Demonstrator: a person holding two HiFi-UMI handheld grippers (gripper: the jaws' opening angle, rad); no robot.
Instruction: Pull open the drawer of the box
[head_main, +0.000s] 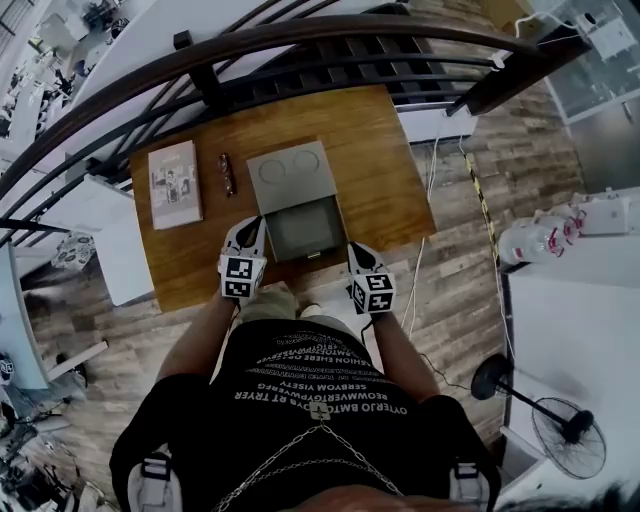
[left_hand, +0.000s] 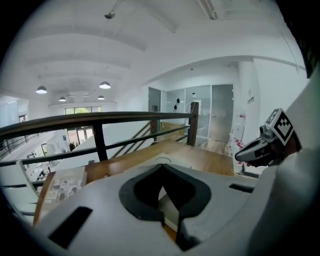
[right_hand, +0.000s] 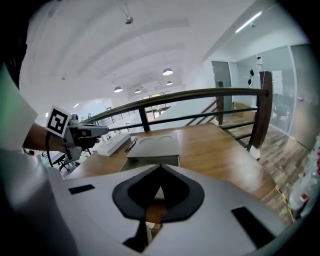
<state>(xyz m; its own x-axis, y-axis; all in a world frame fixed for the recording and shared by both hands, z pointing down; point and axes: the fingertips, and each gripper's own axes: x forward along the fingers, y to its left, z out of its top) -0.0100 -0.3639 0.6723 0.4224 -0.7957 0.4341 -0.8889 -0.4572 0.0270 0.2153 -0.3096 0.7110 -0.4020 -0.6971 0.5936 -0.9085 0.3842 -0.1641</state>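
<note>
The grey box (head_main: 292, 172), with two rings on its lid, sits mid-table on the wooden table (head_main: 390, 170). Its drawer (head_main: 303, 228) stands pulled out toward me, dark and hollow inside. My left gripper (head_main: 252, 224) hovers by the drawer's left front corner and my right gripper (head_main: 357, 250) by its right front corner; neither holds anything. In the left gripper view the left gripper (left_hand: 161, 166) has its tips together, with the right gripper (left_hand: 260, 148) off to the side. In the right gripper view the right gripper (right_hand: 160, 166) is shut below the box (right_hand: 154, 146).
A book (head_main: 175, 184) and a pair of glasses (head_main: 228, 173) lie left of the box. A dark railing (head_main: 300, 45) runs behind the table. A standing fan (head_main: 565, 428) and a white counter (head_main: 570, 330) are on my right, and cables trail on the floor.
</note>
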